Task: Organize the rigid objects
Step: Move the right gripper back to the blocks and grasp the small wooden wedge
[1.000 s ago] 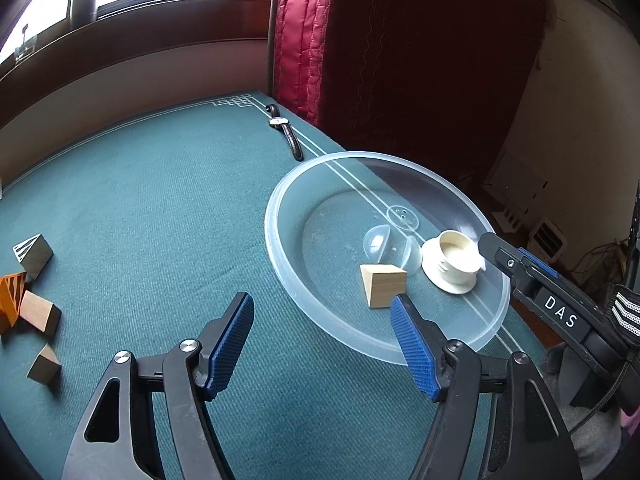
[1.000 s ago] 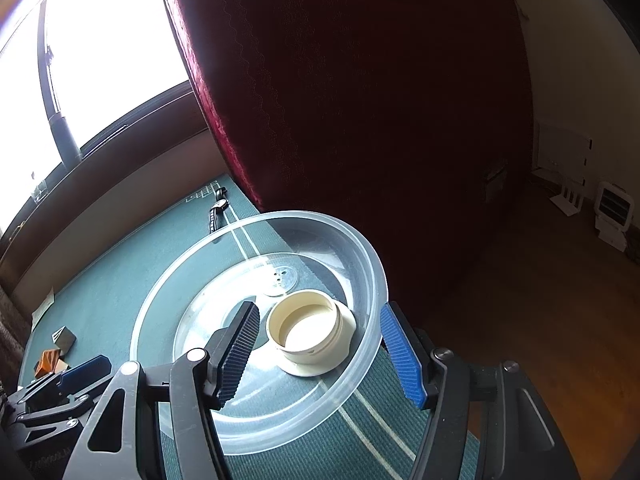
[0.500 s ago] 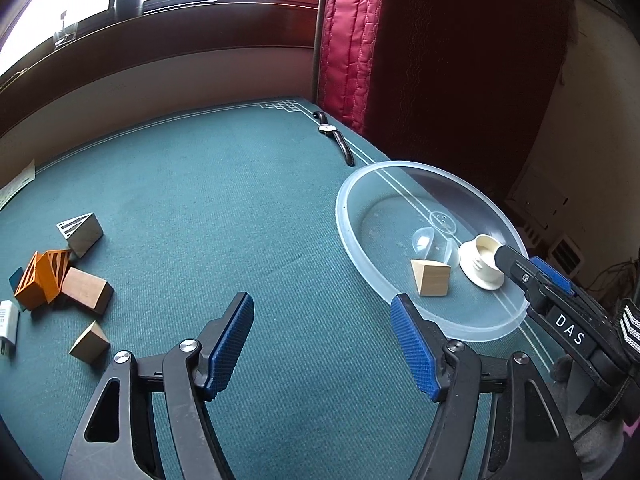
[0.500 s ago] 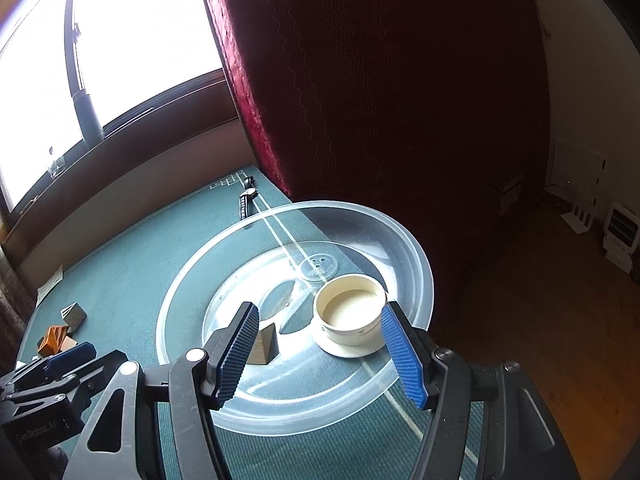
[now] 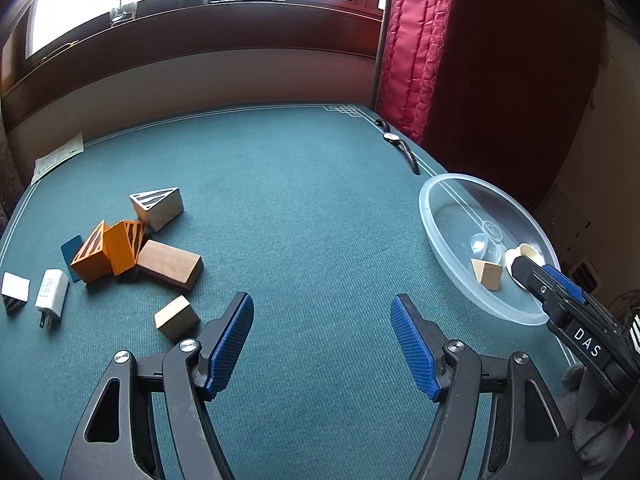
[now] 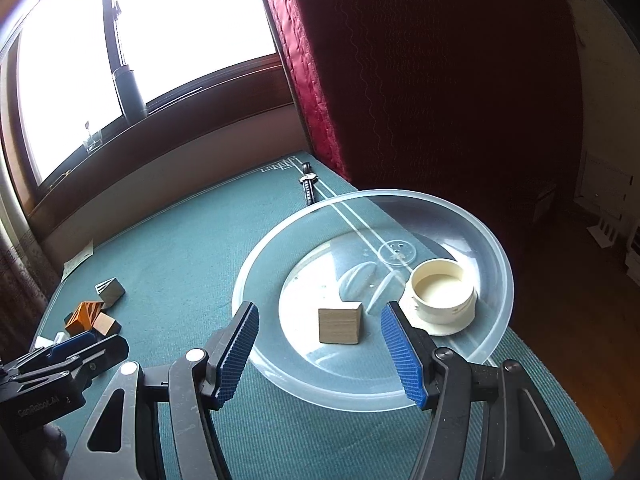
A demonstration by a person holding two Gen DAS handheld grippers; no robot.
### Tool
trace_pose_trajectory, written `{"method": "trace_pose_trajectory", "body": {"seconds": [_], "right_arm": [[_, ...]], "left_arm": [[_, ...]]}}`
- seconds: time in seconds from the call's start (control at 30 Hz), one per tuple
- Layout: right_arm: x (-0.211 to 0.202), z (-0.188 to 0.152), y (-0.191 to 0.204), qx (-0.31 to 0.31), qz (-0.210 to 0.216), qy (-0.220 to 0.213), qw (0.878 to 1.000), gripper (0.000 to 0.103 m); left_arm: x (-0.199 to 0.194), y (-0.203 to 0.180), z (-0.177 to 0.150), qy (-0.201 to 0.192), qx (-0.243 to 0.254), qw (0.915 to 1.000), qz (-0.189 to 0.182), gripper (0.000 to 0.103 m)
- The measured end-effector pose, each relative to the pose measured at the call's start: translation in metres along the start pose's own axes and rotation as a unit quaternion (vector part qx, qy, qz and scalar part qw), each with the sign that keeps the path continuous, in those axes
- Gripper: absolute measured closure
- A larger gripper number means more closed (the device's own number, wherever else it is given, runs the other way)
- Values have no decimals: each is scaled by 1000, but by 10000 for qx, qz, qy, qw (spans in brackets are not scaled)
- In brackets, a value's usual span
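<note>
The landmark here is the clear plastic bowl (image 6: 496, 248), which sits at the right-hand edge of the green felt table (image 5: 312, 208), near the red curtain (image 5: 416, 48).

The left gripper (image 5: 322, 342) is tilted down toward bare felt, well to the left of the bowl. Its blue-padded jaws are spread apart with nothing between them.

The right gripper (image 6: 320, 354) hangs over the bowl's near rim, angled down into it. Its jaws are also spread and empty; in the right wrist view a plain wooden cube (image 6: 340, 326) shows in the gap between them, but it lies on the bowl's floor beyond the pads, untouched. Just right of the cube, inside the bowl, stands a cream round cap (image 6: 442, 296), open side up.

Far left of the bowl lies the cluster of loose blocks: a grey striped wedge (image 5: 158, 208), two orange striped blocks (image 5: 108, 252) leaning together, a brown wooden block (image 5: 170, 264) touching them, and a small pale wooden block (image 5: 176, 318) nearest the left gripper. Farther left lie a white plug adapter (image 5: 52, 294) and a small white striped block (image 5: 15, 292).

Behind the bowl, by the table's corner, lies a wristwatch (image 5: 394, 142).
</note>
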State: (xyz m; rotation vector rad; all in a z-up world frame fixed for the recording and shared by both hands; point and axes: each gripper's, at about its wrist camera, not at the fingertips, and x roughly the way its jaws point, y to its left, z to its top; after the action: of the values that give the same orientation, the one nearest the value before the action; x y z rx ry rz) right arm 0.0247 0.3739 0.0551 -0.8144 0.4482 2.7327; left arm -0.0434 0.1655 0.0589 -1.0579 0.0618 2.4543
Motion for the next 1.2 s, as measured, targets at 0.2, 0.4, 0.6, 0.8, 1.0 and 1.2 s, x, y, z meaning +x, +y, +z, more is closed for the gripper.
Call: {"method": "trace_pose_trajectory", "body": {"seconds": [0.2,0.4,0.6,0.8,1.0,1.2], "right_arm": [[5,1,28,-288,271,105,9992,35],[14,-2,50,-457,532,288,9971,35],[26,-9,71,-603,780,526,9937,35],[38,-11,85,-699,960,698,9905,35],[50,-12,95,-736,1069,897,9875,35],[58,-13,107,-804,1227,1061,9835,35]], "left_arm": [[-6,28,-1,-20,-253,9995,174,31],[-11,51,-5,-23,-424,9985,357,31],[-16,72,-9,-34,-597,9967,544,31],[-18,94,-12,-19,-810,9941,722,31],[-24,117,-13,-31,-1046,9906,886,31],[-34,147,-16,-116,-1336,9841,1162,31]]}}
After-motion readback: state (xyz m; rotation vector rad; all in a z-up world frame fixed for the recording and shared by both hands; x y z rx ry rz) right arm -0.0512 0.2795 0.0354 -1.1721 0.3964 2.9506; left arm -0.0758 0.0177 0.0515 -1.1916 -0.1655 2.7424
